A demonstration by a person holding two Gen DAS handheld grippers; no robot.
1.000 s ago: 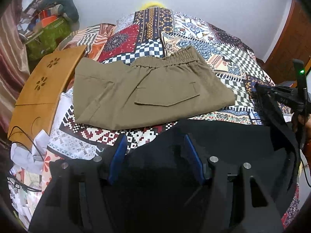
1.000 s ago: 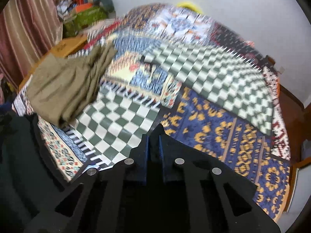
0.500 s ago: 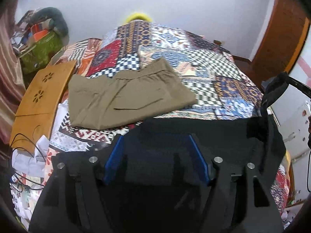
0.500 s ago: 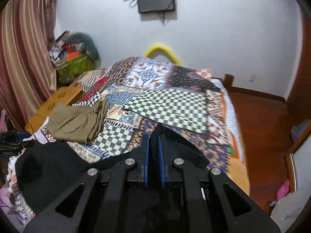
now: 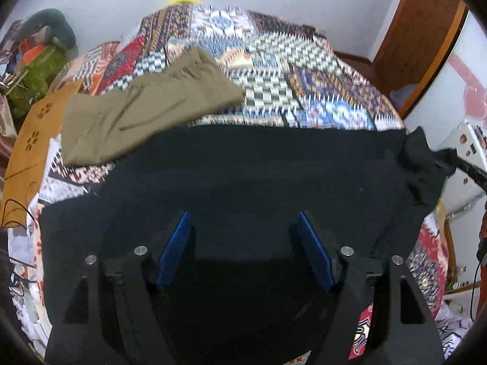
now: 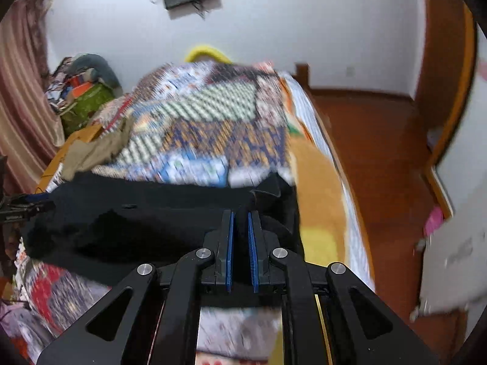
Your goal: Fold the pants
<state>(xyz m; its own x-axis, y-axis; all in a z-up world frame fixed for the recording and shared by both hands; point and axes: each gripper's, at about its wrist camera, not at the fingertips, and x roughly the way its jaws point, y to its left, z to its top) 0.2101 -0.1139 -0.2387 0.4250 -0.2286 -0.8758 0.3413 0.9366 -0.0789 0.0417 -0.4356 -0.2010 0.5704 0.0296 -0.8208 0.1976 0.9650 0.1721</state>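
Black pants [image 5: 258,176] hang stretched over the near edge of the bed; they also show in the right wrist view [image 6: 146,213]. My left gripper [image 5: 243,222] has its blue pads wide apart with black cloth between and below them; no grip shows. My right gripper [image 6: 239,216] has its pads nearly together, pinching a corner of the black pants. It also shows at the right edge of the left wrist view [image 5: 450,158], holding that corner up.
Folded olive pants [image 5: 146,106] lie on the patchwork bedspread [image 5: 304,76] at the left. A wooden board [image 5: 33,133] lies beside them. Clutter [image 6: 82,91] sits at the bed's far left. A wooden floor [image 6: 380,152] runs along the right.
Both grippers have risen and pulled back. The black pants are now spread wider between them. The right view swung from the bedspread up to the wall and floor.
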